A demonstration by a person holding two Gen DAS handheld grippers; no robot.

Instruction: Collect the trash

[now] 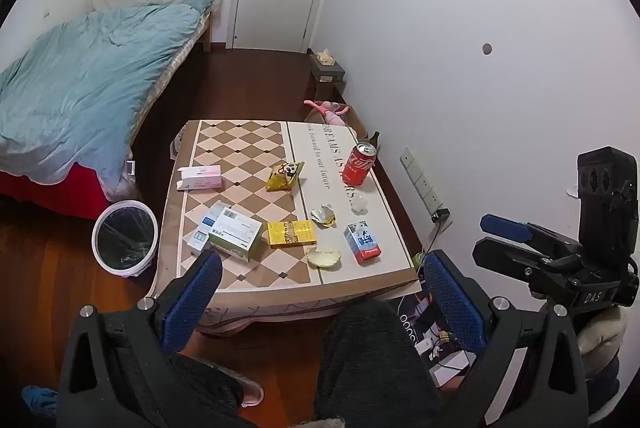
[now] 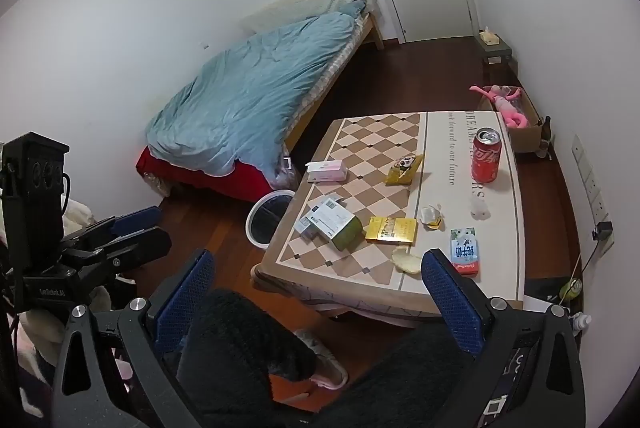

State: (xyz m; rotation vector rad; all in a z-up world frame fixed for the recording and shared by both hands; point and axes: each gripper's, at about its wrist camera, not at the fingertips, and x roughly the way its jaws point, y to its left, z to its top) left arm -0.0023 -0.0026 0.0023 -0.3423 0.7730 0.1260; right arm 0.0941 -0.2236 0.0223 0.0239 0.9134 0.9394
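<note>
1. Both grippers hang back from the table (image 1: 248, 284), above the person's dark-clad knees; our left gripper (image 1: 320, 292) has its blue-padded fingers spread wide with nothing between them, and our right gripper (image 2: 316, 292) is just as wide and just as empty.
2. Everything we must gather lies forward of the tools, on the table; the waste bin (image 1: 125, 237) stands on the floor just beside the table's left edge, so the left gripper looks to us the nearer one for drops.
3. Nearest the table's front edge sit the pale crumpled wrapper (image 1: 325, 257) and the small drink carton (image 1: 362, 242), lying on its side with its long axis running away from us.
4. Further back on the table: a yellow box (image 1: 291, 233), a green-white box (image 1: 236, 235), a crumpled foil scrap (image 1: 323, 215), a panda snack bag (image 1: 285, 175), a pink box (image 1: 199, 177); the red can (image 1: 359, 164) stands upright, opened.
</note>
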